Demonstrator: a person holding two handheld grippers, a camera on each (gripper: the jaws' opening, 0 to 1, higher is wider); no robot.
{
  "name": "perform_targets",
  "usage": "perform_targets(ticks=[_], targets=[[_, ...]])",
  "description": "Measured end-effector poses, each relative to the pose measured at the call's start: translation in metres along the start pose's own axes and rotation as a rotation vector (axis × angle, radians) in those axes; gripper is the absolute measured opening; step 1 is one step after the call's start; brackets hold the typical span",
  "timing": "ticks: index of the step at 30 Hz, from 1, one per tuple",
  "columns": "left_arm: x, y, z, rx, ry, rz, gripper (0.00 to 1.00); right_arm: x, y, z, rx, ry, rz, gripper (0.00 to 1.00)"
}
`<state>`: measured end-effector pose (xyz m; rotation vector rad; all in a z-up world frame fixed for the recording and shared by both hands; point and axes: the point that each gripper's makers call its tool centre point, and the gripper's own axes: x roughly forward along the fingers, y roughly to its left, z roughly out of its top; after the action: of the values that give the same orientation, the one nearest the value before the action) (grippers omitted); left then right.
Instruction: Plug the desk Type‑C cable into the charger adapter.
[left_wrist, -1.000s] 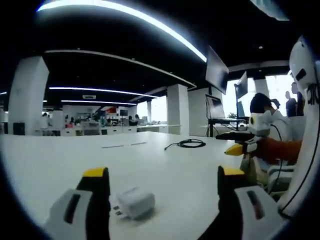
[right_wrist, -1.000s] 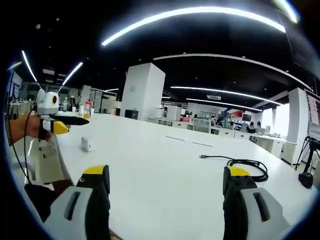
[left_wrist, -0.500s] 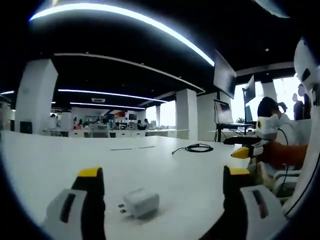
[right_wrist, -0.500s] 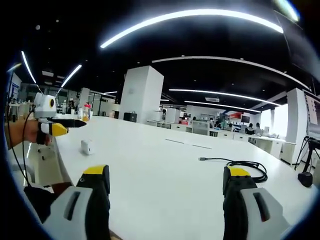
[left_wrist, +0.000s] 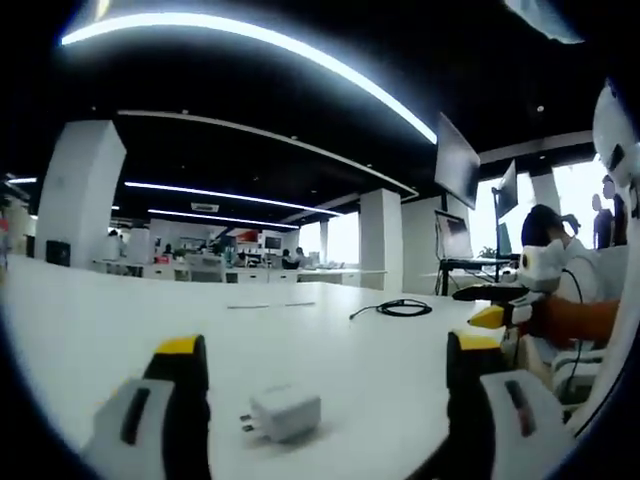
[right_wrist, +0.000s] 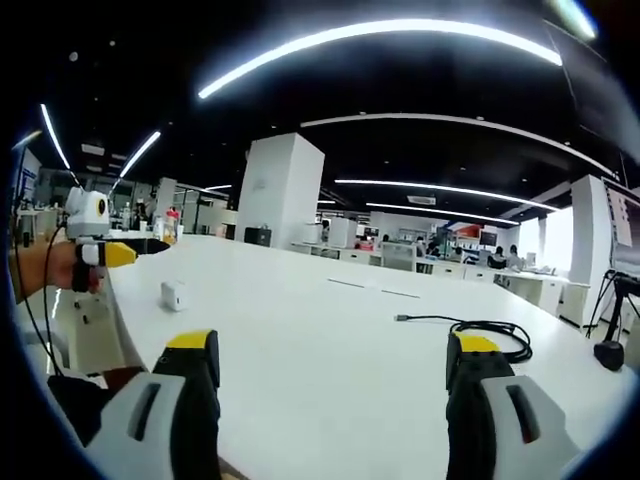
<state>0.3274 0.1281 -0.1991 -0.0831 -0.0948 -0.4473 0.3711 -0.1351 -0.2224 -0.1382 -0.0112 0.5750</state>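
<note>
Left tongs (left_wrist: 318, 372) wide, empty, straddling the white charger adapter (left_wrist: 283, 413) on the worktop (right_wrist: 330, 340). Right tongs (right_wrist: 332, 368) wide, empty; coiled Type-C cable (right_wrist: 487, 329) lies ahead, untouched. Nothing gripped or plugged: task barely started.

White charger adapter (left_wrist: 284, 413) lies on its side on the white desk, prongs pointing left in the left gripper view. Black Type-C cable (right_wrist: 487, 335) lies loosely coiled well apart from it, plug end (right_wrist: 400, 318) extended toward the adapter.
</note>
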Motion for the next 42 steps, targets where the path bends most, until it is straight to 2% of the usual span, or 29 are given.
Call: perform_targets(ticks=[4, 14, 19, 24, 28, 36, 42], targets=[[-0.001, 0.002, 0.002, 0.015, -0.008, 0.017, 1.00, -0.002, -0.002, 0.000, 0.001, 0.000, -0.004, 0.95], [-0.006, 0.008, -0.003, 0.052, 0.037, 0.046, 1.00, -0.003, -0.002, 0.000, 0.011, -0.006, -0.009, 0.95], [-0.007, 0.006, -0.003, 0.063, 0.043, 0.040, 1.00, -0.003, -0.003, -0.002, 0.027, -0.007, -0.011, 0.95], [-0.008, 0.009, -0.006, 0.047, 0.044, 0.053, 1.00, -0.002, -0.003, -0.004, 0.031, -0.002, -0.011, 0.95], [-0.009, 0.007, -0.005, 0.065, 0.047, 0.044, 1.00, -0.002, -0.004, -0.003, 0.029, -0.003, -0.010, 0.95], [-0.011, 0.008, -0.009, 0.044, 0.075, 0.045, 1.00, 0.000, -0.005, -0.005, 0.022, 0.010, -0.002, 0.95], [-0.012, 0.007, -0.015, 0.033, 0.094, 0.037, 1.00, 0.005, -0.019, -0.007, -0.008, 0.039, -0.002, 0.95]])
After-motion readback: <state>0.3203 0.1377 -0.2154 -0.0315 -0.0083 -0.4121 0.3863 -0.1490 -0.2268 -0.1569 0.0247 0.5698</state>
